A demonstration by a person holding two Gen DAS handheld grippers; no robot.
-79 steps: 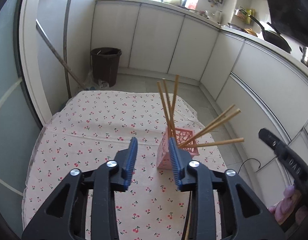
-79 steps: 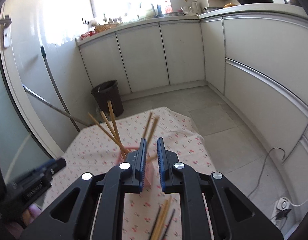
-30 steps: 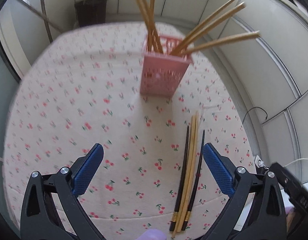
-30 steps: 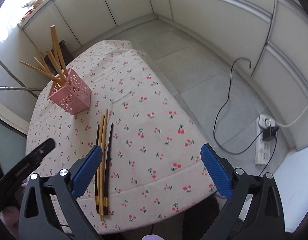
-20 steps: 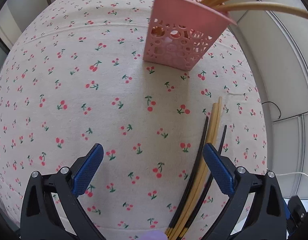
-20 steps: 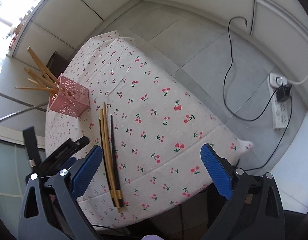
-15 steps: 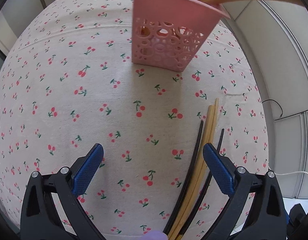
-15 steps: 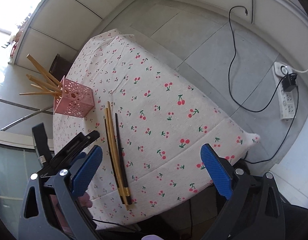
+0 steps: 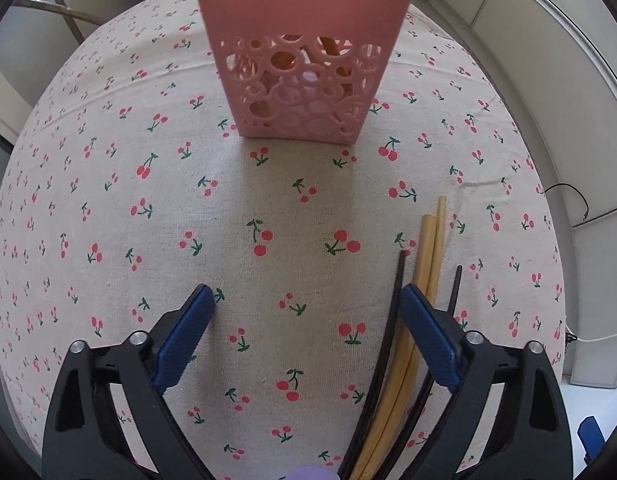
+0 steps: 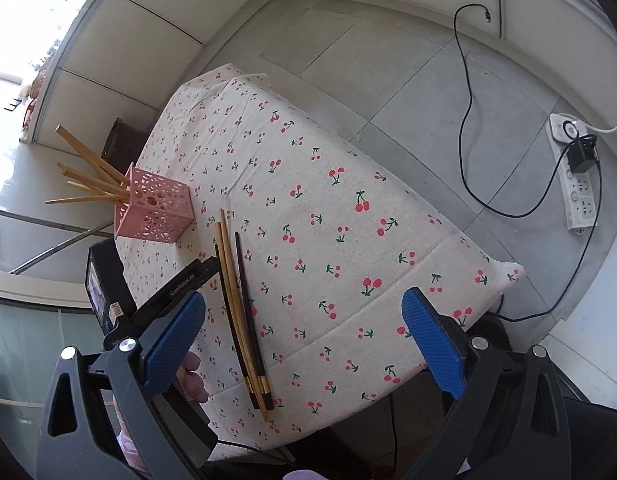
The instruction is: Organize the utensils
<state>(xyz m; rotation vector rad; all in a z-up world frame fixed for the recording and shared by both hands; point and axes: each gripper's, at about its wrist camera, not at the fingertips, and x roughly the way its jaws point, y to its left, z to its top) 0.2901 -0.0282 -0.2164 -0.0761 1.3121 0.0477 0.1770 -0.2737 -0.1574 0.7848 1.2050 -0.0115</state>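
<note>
The left claw (image 9: 306, 300) hangs low over the worktop (image 9: 108, 208), pointing steeply down, its jaws spread wide though they have just been narrowing a little. Nothing is pinched between them; only bare cherry-print cloth (image 9: 268, 200) lies in the gap. Its right pad (image 9: 426, 338) sits over the loose chopsticks (image 9: 426, 256), covering part of them; whether it touches them cannot be told.

The landmark is the pink holder (image 9: 304, 56), a square perforated cup standing upright on the cloth. Several tan chopsticks (image 10: 88, 184) already stand in it, fanning out over its rim. The loose chopsticks lie flat on the cloth near the holder, on the side toward the person and a little to the right as the left wrist camera sees it: two tan sticks side by side in the middle, a black stick (image 9: 394, 308) along their left and another black stick (image 9: 454, 288) along their right. Their tips point toward the holder but stop short of it; their butt ends reach the worktop's near edge.

The right claw (image 10: 304, 320) is held higher and farther from the holder, above the worktop's corner, jaws spread wide and empty. In its view the left claw's black frame (image 10: 172, 292) sits just beside the loose chopsticks, and fingers (image 10: 192, 376) of the left hand show under it. Beyond the worktop, a power strip (image 10: 576, 184) with a black cable (image 10: 468, 120) lies on the tiled floor (image 10: 388, 80).
</note>
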